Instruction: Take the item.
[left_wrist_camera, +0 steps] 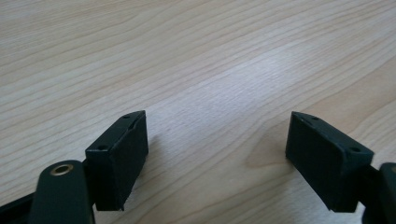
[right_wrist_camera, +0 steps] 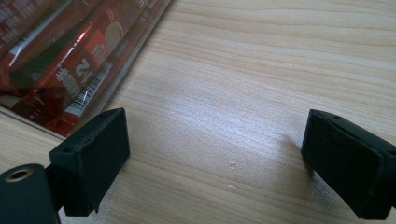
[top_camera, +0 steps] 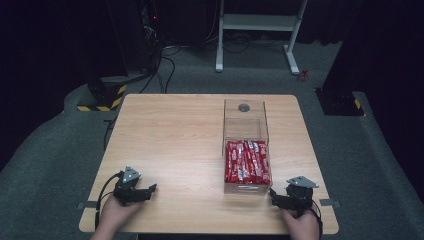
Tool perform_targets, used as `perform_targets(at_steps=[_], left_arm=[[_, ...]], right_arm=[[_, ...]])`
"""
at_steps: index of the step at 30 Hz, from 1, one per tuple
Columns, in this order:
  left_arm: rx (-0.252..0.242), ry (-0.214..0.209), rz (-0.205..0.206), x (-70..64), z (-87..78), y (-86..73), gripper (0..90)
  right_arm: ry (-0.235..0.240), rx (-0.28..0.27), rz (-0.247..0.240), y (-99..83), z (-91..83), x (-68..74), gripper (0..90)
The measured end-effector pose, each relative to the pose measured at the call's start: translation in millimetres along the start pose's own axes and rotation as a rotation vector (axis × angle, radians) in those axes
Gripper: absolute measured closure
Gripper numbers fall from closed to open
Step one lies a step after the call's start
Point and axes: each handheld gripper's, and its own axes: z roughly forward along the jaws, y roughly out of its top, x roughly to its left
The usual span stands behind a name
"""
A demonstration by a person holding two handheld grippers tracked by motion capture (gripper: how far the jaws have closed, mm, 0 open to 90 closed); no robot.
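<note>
Table: we are working over a wooden table point(top_camera: 170, 140).
Box: a clear box point(top_camera: 245, 120) is holding red snack packs point(top_camera: 246, 161).
Left gripper point(top_camera: 149, 189): we are holding it gaping, empty.
Right gripper point(top_camera: 274, 196): we are resting it gaping, just beside the box; nothing is standing between.

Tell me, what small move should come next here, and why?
Probably the right gripper should lift toward the clear box of red packets: it sits open beside the box, nothing between its fingers, nearest the packets.
</note>
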Motion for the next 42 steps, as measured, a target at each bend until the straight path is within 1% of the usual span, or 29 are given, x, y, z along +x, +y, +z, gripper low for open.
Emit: perform_targets(at_steps=[2, 3, 5, 6, 9, 10, 11, 12, 14, 15, 16, 19, 21, 23, 25, 29, 30, 32, 34, 35, 38, 42], left_arm=[[-0.006, -0.002, 0.006, -2.4, -0.8, 1.3, 21.5], [-0.018, -0.007, 0.011, -4.6, -1.8, 2.8, 21.6], [-0.059, -0.025, 0.006, -11.4, -6.2, 6.8, 22.1], [-0.059, -0.025, 0.006, -11.4, -6.2, 6.8, 22.5], [-0.1, -0.052, 0.002, -18.0, -10.9, 10.4, 23.8], [-0.118, -0.064, 0.01, -22.4, -13.4, 12.9, 25.0], [-0.118, -0.064, 0.01, -22.4, -13.4, 12.9, 25.7], [-0.138, -0.079, 0.008, -25.4, -15.1, 15.5, 26.2], [-0.155, -0.096, 0.009, -27.1, -16.3, 17.9, 26.4], [-0.161, -0.102, 0.001, -29.0, -16.6, 18.6, 26.9], [-0.162, -0.105, 0.008, -29.9, -16.7, 19.4, 27.1], [-0.162, -0.113, 0.008, -33.2, -15.6, 20.9, 27.0], [-0.158, -0.122, 0.028, -37.7, -13.7, 23.7, 27.0], [-0.159, -0.126, 0.029, -39.8, -12.9, 24.5, 27.3], [-0.161, -0.13, 0.045, -43.4, -11.4, 27.8, 27.6], [-0.166, -0.14, 0.057, -48.6, -10.7, 31.7, 28.6], [-0.168, -0.144, 0.055, -50.7, -10.4, 32.1, 28.8], [-0.166, -0.141, 0.072, -54.0, -10.5, 33.2, 28.9], [-0.167, -0.145, 0.069, -56.2, -10.6, 33.6, 29.0], [-0.169, -0.142, 0.083, -59.2, -11.6, 34.5, 29.0], [-0.175, -0.143, 0.082, -60.5, -11.9, 35.9, 29.1], [-0.182, -0.163, 0.069, -62.3, -8.4, 40.2, 29.2]], right_arm=[[0.0, 0.0, 0.0, 0.0, 0.0, 0.0, 7.6], [0.0, 0.001, 0.003, 0.0, -0.1, 0.2, 7.6], [0.002, 0.001, 0.001, 0.0, 0.0, 0.3, 7.6], [0.002, 0.001, 0.001, 0.0, 0.0, 0.3, 7.6], [0.003, 0.0, -0.001, 0.0, 0.0, 0.2, 7.6], [0.003, 0.0, -0.001, 0.0, 0.0, 0.3, 7.6], [0.004, 0.001, -0.001, 0.0, 0.0, 0.3, 7.6], [0.004, 0.0, -0.002, 0.0, 0.0, 0.3, 7.7], [0.004, 0.0, -0.005, 0.0, 0.0, 0.1, 7.7], [0.004, 0.0, -0.004, 0.0, 0.0, 0.2, 7.6], [0.004, 0.0, -0.005, 0.0, 0.0, 0.1, 7.7], [0.004, 0.0, -0.004, 0.0, 0.0, 0.2, 7.7], [0.004, 0.0, -0.004, -0.1, 0.0, 0.2, 7.7], [0.004, 0.001, -0.004, -0.2, -0.2, 0.3, 7.7], [0.005, 0.0, -0.004, -0.2, -0.2, 0.3, 7.7], [0.004, 0.001, -0.004, -0.2, -0.2, 0.3, 7.7], [0.004, 0.0, -0.004, -0.2, -0.2, 0.3, 7.7], [0.005, 0.0, -0.007, 0.0, 0.0, 0.1, 7.7], [0.006, 0.0, -0.006, 0.1, 0.2, 0.2, 7.7], [0.007, -0.002, -0.015, 0.8, 0.8, -0.3, 7.7], [0.009, 0.002, -0.01, 1.3, 1.1, 0.1, 7.7], [0.01, 0.002, -0.012, 1.1, 0.8, 0.1, 7.7]])
